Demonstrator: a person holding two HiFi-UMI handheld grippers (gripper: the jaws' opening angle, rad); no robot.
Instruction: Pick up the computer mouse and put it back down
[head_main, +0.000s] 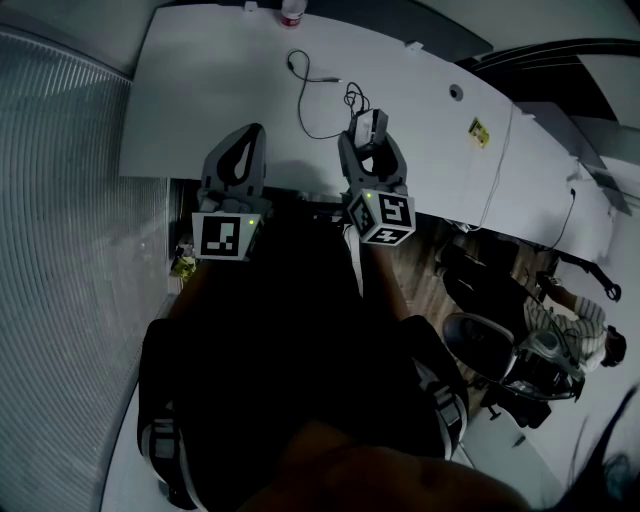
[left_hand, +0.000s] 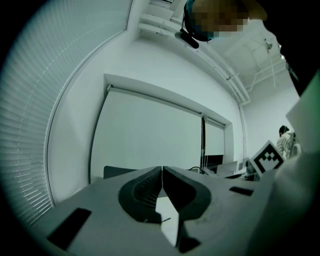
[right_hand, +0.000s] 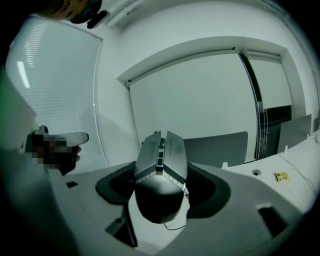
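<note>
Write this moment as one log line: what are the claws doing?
right claw: shut on computer mouse, held above table | left claw: shut, empty | cable: trailing on table

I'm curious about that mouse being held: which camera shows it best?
The right gripper view: the computer mouse fills its middle, clamped in the right gripper. The head view shows only a small part beyond the jaws; the left gripper view shows none.
</note>
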